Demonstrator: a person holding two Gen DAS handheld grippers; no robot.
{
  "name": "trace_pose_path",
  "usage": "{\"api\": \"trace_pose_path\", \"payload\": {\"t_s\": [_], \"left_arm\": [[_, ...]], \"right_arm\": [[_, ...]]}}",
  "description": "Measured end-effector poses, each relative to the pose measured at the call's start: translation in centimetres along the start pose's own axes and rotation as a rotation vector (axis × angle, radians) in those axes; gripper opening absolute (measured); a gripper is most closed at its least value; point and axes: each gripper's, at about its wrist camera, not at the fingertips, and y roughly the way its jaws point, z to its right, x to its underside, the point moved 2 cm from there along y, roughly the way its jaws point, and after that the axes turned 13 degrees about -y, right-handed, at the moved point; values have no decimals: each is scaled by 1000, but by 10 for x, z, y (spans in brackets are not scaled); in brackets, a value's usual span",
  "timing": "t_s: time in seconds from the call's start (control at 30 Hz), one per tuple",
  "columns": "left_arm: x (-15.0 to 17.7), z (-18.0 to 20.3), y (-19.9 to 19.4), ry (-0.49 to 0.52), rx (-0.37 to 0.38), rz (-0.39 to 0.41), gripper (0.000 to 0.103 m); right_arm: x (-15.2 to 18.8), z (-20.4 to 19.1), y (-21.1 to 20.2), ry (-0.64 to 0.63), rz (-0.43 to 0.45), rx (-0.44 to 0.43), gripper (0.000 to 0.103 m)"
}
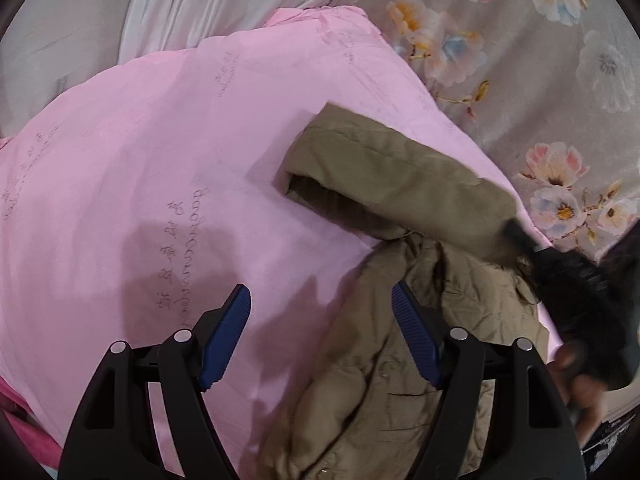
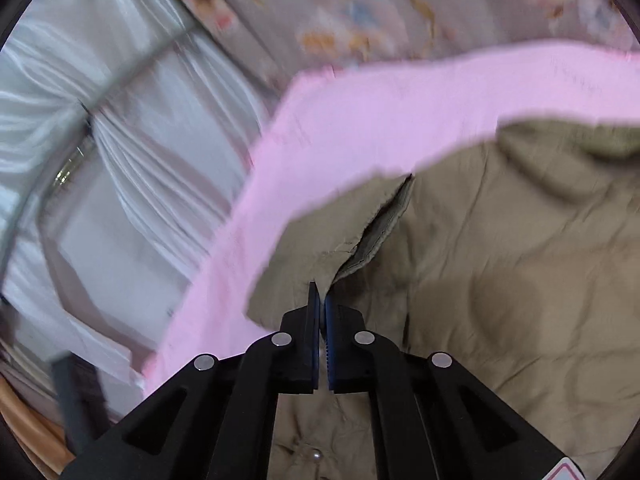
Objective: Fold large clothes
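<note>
We see the left hand-held gripper (image 1: 321, 332) standing wide over a pink sheet (image 1: 140, 140), with nothing between its blue pads (image 1: 226, 336). The sheet lies under and ahead of it, and faint script is printed on the cloth just beyond the left finger.

The olive jacket (image 1: 384, 344) lies crumpled under the right finger of this hand-held gripper and spreads away to its right. One sleeve (image 1: 384, 168) runs ahead and to the right, lifted off the sheet, its open cuff facing back toward us. At the far right end of that sleeve a black, blurred shape reaches in, which we take for the other tool, and below it a blurred hand (image 1: 576, 380) shows at the edge of the view.

Beyond the sheet, ahead and to the right, lies a grey floral bedcover (image 1: 540, 80); ahead and to the left hangs pale white fabric (image 1: 200, 0).

From the right wrist we see the right hand-held gripper (image 2: 321, 300) closed to a narrow slit, its pads pinching a fold of the jacket (image 2: 500, 260) at the tips. The jacket fills the space ahead and to the right of it, with a pocket flap (image 2: 384, 224) just beyond the tips. The pink sheet (image 2: 360, 120) curves round ahead and to the left. This view is blurred.
</note>
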Motion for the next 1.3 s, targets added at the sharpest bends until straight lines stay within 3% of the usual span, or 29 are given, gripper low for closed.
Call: {"api": "trace_pose_path", "payload": {"t_s": [0.2,0.33,0.43,0.6,0.77,0.93,1.13,1.3], "left_arm": [[9,41,-6,31,103,-52,71],[19,84,3,51,191,-125,71],[24,116,17,56,225,-160,71],[14,158,56,49,187,-161,71],[7,186,100,143,38,-93,70],[18,173,134,241,-109,-48,68],[43,157,144,374,-135,62,70],[55,152,137,419,-159,91,70]], "right_arm": [[-41,29,-153,-39,251,163,2],[-20,73,-228,-21,280,341,2],[12,114,-261,48,256,422,2],[76,180,-259,183,155,462,2],[123,214,-229,257,89,464,2],[151,225,-202,273,24,498,2],[172,222,-177,243,-11,533,3],[176,214,-172,181,-25,598,3]]}}
